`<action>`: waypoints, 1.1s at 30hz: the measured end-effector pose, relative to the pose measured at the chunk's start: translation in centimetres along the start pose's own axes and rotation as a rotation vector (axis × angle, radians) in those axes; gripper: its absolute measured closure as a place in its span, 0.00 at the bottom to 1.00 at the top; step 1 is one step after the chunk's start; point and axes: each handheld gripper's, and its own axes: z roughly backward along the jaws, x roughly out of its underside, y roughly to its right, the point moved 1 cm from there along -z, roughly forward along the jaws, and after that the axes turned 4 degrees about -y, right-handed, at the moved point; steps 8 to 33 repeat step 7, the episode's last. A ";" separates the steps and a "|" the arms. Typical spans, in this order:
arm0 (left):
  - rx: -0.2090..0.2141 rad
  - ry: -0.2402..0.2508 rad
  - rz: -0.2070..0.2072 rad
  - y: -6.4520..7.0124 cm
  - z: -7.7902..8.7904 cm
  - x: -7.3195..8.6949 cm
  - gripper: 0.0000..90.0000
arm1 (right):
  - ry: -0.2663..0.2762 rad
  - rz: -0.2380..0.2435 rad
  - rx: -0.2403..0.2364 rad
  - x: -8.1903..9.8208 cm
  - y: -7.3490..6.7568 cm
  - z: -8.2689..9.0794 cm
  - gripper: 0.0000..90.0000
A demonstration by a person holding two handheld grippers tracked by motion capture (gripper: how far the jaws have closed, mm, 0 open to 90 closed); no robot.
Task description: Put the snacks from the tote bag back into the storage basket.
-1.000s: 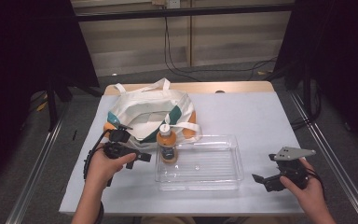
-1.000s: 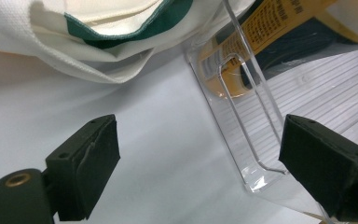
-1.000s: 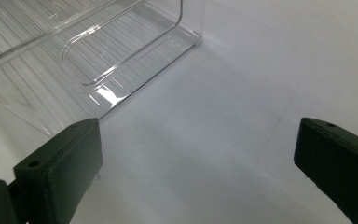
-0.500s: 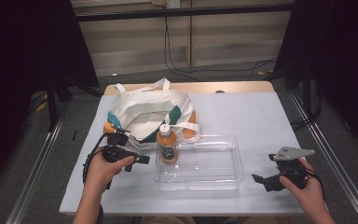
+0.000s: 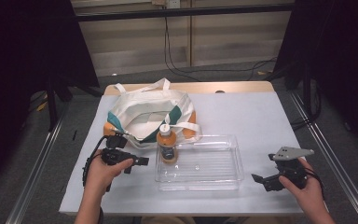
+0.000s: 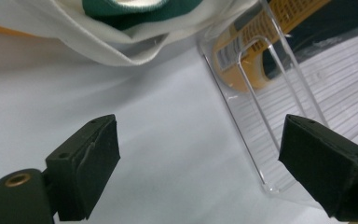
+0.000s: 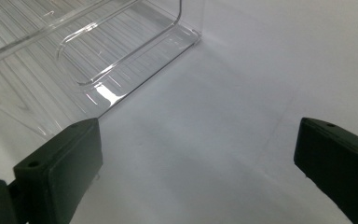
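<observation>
Just right of left hand-held gripper (image 5: 140, 161), bottle (image 5: 167, 145), upright in tray (image 5: 235, 158)

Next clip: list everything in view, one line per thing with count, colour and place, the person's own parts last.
Clear plastic tray: one, transparent, table centre, near edge.
Orange drink bottle with white cap: one, upright in the tray's far-left corner.
White cloth tote bag with green band: one, behind the tray, far left; something orange shows at its edges.
Table with pale cover: one, wooden far edge.
Black cables: on the floor beyond.
Left gripper: black, open, empty, left of the tray.
Right gripper: black, open, empty, right of the tray.
</observation>
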 end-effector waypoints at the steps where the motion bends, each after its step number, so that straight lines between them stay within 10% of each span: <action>1: -0.002 0.001 -0.005 0.0 0.0 0.0 0.13 | 0.000 0.002 -0.001 0.0 0.0 0.0 0.01; 33: -0.007 0.035 -0.010 0.1 0.3 0.0 0.13 | -0.002 0.005 -0.006 0.0 -0.1 0.0 0.01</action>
